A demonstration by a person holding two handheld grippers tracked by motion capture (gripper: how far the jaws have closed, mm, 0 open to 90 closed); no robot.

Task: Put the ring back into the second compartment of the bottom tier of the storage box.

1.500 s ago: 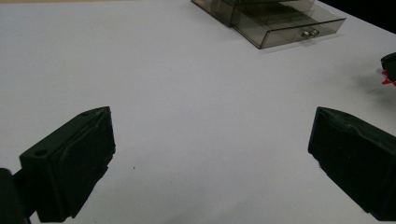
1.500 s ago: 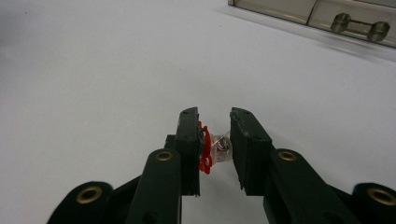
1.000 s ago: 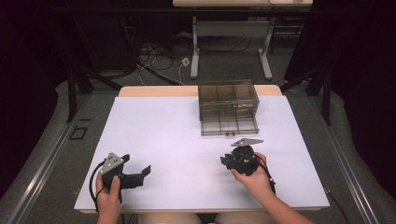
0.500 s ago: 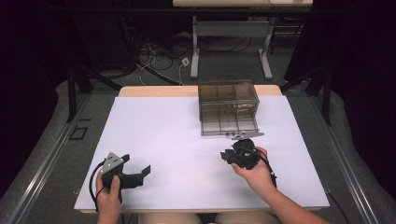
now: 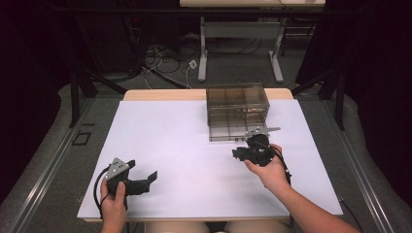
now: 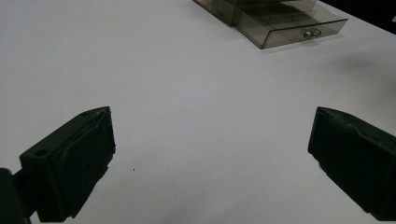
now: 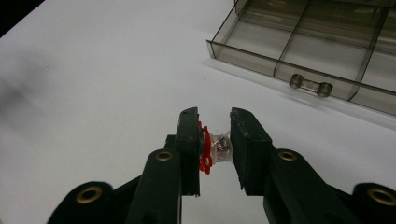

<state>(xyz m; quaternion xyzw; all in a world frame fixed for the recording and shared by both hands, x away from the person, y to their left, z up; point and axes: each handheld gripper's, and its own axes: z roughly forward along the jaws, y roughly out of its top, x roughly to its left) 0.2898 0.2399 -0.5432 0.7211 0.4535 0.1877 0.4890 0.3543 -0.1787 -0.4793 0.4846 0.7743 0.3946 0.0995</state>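
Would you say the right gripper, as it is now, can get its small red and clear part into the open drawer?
Probably yes. The right gripper, its jaws clamped on the small red and clear part, is near the open drawer, whose compartments lie uncovered, with bare table between them.

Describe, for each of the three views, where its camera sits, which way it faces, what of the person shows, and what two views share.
High view: above the person's side, facing forward and down on the white table; both forearms, left gripper, right gripper.
Left gripper view: rides the left gripper, looking across the table between wide-apart jaws.
Right gripper view: rides the right gripper, jaws clamping a small red and clear piece.
Shared: the open drawer of the smoky clear box.
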